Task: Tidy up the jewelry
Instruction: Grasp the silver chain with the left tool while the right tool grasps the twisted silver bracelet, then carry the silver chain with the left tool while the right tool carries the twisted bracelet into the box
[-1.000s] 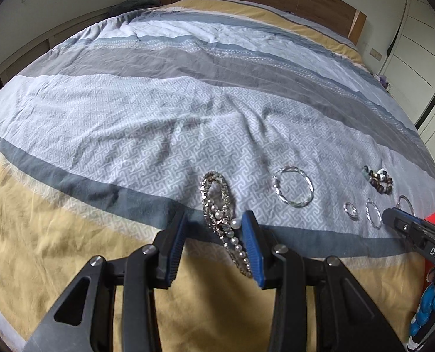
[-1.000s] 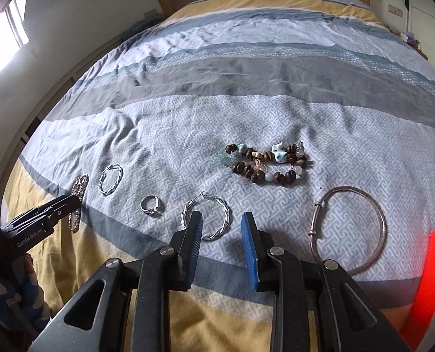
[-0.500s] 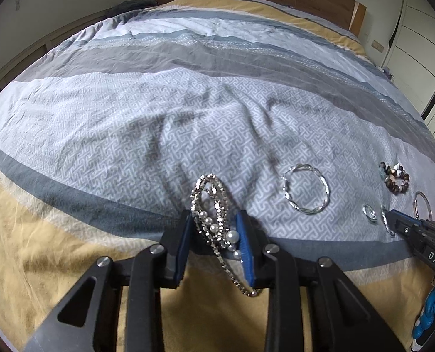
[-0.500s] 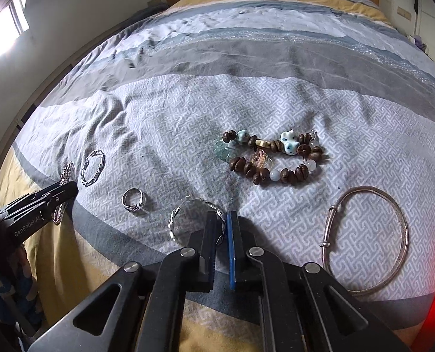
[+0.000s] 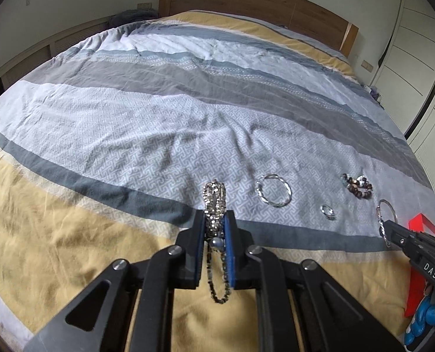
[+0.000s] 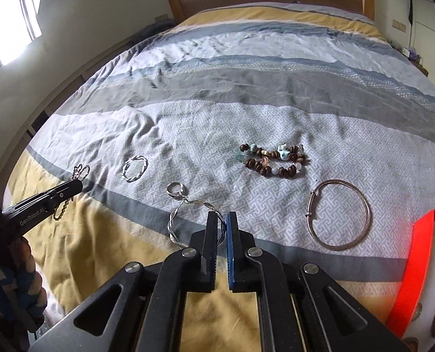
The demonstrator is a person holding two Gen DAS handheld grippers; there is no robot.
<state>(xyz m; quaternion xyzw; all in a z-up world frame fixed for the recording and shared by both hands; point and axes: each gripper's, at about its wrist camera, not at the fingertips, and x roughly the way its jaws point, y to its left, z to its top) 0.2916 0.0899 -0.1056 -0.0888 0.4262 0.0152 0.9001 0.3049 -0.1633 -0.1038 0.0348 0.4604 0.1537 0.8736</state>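
My left gripper (image 5: 214,220) is closing its blue pads on a rhinestone and pearl bracelet (image 5: 214,202). The bracelet is off the duvet, and its lower loop dangles between the fingers. The right wrist view shows that gripper (image 6: 72,187) at the far left with the bracelet (image 6: 81,173). My right gripper (image 6: 222,220) is shut on a twisted silver hoop (image 6: 176,226), which tilts up to its left. On the patterned stripe lie a twisted bangle (image 6: 134,168), a small ring (image 6: 175,189), a brown beaded bracelet (image 6: 273,161) and a plain silver bangle (image 6: 339,214).
A red-rimmed box (image 6: 417,264) with a white inside stands at the lower right on the bed's near edge. The striped duvet (image 5: 188,117) runs back to a wooden headboard (image 5: 246,0). White wardrobe doors (image 5: 417,44) stand on the right.
Both grippers have closed on their pieces. The left has raised the rhinestone bracelet off the duvet, and the right has pinched the twisted hoop and tilted it up.
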